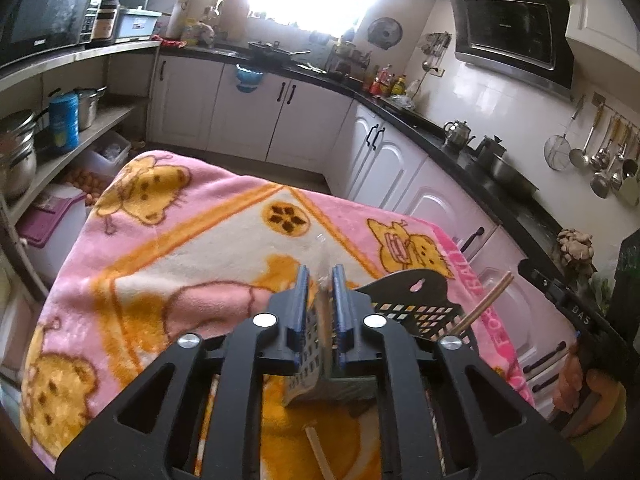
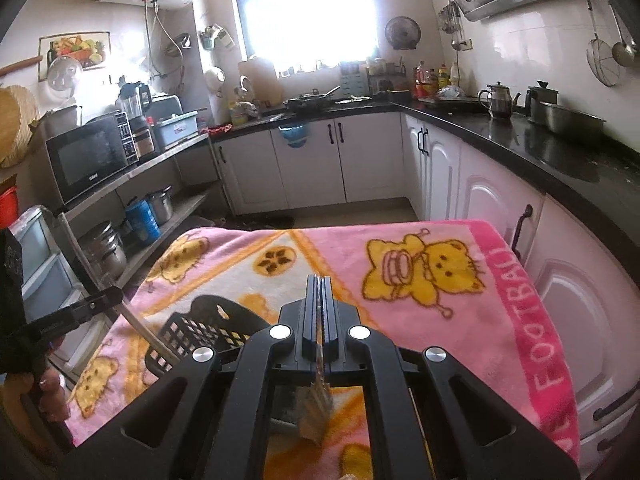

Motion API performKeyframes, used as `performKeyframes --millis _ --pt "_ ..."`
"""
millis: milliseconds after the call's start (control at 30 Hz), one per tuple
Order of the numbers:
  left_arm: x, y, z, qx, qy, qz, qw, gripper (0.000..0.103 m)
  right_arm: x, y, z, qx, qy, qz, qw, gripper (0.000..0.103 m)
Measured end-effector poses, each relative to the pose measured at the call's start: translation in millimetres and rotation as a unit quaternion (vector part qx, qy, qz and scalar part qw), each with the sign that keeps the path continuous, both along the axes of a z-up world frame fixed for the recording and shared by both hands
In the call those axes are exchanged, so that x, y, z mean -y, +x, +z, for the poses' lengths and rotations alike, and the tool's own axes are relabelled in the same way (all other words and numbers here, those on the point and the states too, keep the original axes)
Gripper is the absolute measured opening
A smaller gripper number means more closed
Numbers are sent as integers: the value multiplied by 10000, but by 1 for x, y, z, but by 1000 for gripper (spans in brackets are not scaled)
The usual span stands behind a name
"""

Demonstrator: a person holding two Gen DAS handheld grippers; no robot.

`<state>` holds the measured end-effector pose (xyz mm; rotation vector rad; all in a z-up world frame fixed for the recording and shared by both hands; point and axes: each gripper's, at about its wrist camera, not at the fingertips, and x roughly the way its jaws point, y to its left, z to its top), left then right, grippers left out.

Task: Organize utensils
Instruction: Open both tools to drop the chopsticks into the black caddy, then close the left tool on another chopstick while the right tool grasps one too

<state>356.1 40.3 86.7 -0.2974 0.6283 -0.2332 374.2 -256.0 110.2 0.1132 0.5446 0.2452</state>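
A black perforated utensil basket lies on the pink cartoon blanket, just right of my left gripper; a wooden chopstick sticks out of it. My left gripper is shut on a clear utensil handle that points up and away. In the right wrist view the basket sits left of my right gripper, which is shut on a thin metal utensil. The left gripper shows at the left edge, holding a long clear handle by the basket.
Loose chopsticks lie on the blanket under my left gripper. The blanket covers a small table. White cabinets with a black counter run along the right and back. Shelves with pots and a microwave stand at the left.
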Motion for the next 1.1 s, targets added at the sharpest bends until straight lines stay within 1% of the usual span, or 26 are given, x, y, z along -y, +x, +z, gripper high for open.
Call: performKeyframes --millis 67,133,200,267,367,467,533,567,733,767,833,933,1000,1100 --pt "-3 -2 -2 -26 -30 19 10000 13 2 -1 -2 -43 0 -4 10000 11" --pt "-5 -4 -3 -32 -53 39 10000 18 3 -3 -5 -68 -22 -8 10000 16" --pt "-8 -5 -5 -45 -56 64 10000 22 3 -5 -7 -99 -32 -8 9999 18" --pt "-9 -7 -5 -63 -65 86 9999 26 4 -7 -8 -135 -26 -13 9999 23" --pt "-13 -11 -6 -92 -96 111 9998 31 5 -10 -9 -146 -34 -11 9999 28" --pt "-15 -17 -5 -80 -126 123 9998 40 6 -15 -10 -161 -54 -7 9999 34" --pt "-16 -20 -5 -87 -138 112 9998 48 5 -19 -11 -178 -62 19 9998 36" --pt "-17 -22 -4 -82 -141 109 9998 49 5 -20 -11 -189 -67 29 9998 38" --pt "-19 -32 -2 -35 -194 118 9997 64 5 -36 -17 -214 -109 83 9997 45" --pt "-20 -34 -2 -23 -205 117 9997 65 5 -39 -18 -223 -116 87 9996 46" --pt "-21 -40 -1 -5 -226 115 9997 72 6 -44 -19 -242 -116 117 9996 47" --pt "-25 -50 -1 24 -268 147 9995 78 5 -53 -23 -257 -131 151 9995 49" --pt "-28 -57 -3 27 -292 183 9994 80 5 -58 -24 -272 -128 174 9994 51" --pt "-33 -68 -9 -36 -341 247 9991 84 5 -68 -30 -325 -123 217 9992 53"
